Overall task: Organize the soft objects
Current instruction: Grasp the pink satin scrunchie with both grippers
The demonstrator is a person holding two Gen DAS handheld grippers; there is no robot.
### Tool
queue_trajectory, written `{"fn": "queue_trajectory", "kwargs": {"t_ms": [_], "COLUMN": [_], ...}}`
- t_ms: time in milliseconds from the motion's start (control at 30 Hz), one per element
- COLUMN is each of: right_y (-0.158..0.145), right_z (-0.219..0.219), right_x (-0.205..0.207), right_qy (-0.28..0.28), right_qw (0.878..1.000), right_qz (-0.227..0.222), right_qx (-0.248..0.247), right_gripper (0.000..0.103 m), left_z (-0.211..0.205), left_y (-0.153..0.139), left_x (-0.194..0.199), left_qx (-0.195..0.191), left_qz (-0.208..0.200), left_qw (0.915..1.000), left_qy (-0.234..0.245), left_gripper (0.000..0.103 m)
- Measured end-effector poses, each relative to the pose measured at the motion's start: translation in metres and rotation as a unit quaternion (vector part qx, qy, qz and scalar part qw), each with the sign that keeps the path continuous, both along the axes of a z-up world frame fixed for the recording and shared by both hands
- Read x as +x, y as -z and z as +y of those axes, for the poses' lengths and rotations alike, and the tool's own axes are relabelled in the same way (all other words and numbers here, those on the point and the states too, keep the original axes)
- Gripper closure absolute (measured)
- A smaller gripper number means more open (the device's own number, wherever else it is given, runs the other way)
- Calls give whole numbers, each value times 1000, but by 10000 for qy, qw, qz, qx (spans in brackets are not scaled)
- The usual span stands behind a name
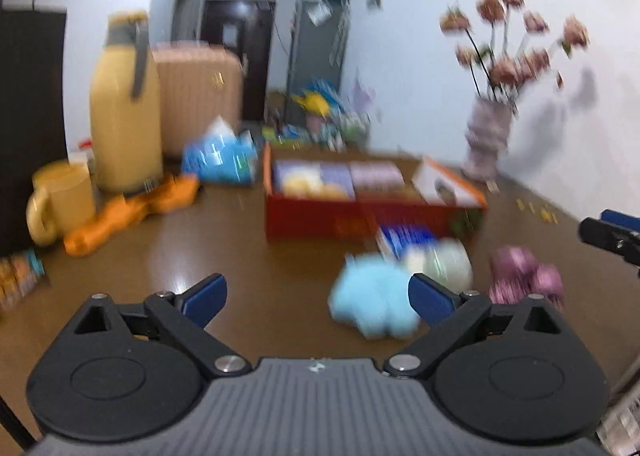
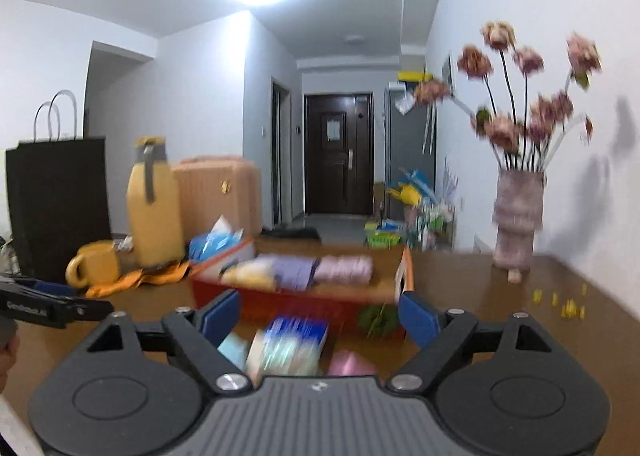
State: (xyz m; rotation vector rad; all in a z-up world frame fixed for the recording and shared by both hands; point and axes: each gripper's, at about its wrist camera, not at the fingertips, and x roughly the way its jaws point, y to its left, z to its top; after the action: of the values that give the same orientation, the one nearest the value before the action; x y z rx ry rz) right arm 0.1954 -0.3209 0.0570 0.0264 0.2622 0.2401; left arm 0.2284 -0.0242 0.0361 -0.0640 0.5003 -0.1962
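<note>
Both views are blurred. On the brown tabletop [image 1: 248, 240] in the left wrist view, a yellow flask [image 1: 124, 108] stands at ten o'clock with a yellow mug [image 1: 60, 200] just beside it and an orange cloth [image 1: 128, 212] lying at their foot. A blue tissue pack [image 1: 220, 156] sits behind the cloth, and a pink suitcase [image 1: 198, 96] stands beyond the flask. A vase of pink flowers [image 1: 488, 136] stands at two o'clock against the wall.

The red box [image 1: 320, 220] lies open at twelve o'clock, between the fingers and the far clutter. Inside it a pale yellow soft thing [image 1: 304, 182] lies at the left, a purple one [image 1: 338, 174] in the middle and a pink one [image 1: 376, 174] at the right; what they are the blur hides.

In front of the box, on the tabletop, lie the loose soft objects: a light blue plush [image 1: 372, 304], a white plush [image 1: 444, 262] touching it, a mauve plush [image 1: 524, 272] at three o'clock, and a blue and white packet [image 1: 408, 238] against the box wall.

The left gripper [image 1: 318, 300] has its fingers spread wide with nothing between them; the blue plush sits just beyond its right finger. The right gripper [image 2: 320, 316] likewise stands wide and empty, over the packet and plush below it.
</note>
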Motion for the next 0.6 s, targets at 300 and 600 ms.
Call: {"fn": "queue_trajectory", "kwargs": {"t_ms": [300,600], "right_y": [31,52], "right_z": [-26,-85], "right_x": [-15,33], "right_qy": [394,955], "right_qw": [9953,9810], "right_qz": [625,1171], "right_qx": [634,1214], "right_gripper": [17,40], "left_z": [-38,-134], "left_y": [6,-5], "left_x": [13,70], "left_qx": [-110,-723], "left_qz": [183,324], "left_qw": [9985,9821], "left_qy": [511,1709], "left_gripper": [4,25]}}
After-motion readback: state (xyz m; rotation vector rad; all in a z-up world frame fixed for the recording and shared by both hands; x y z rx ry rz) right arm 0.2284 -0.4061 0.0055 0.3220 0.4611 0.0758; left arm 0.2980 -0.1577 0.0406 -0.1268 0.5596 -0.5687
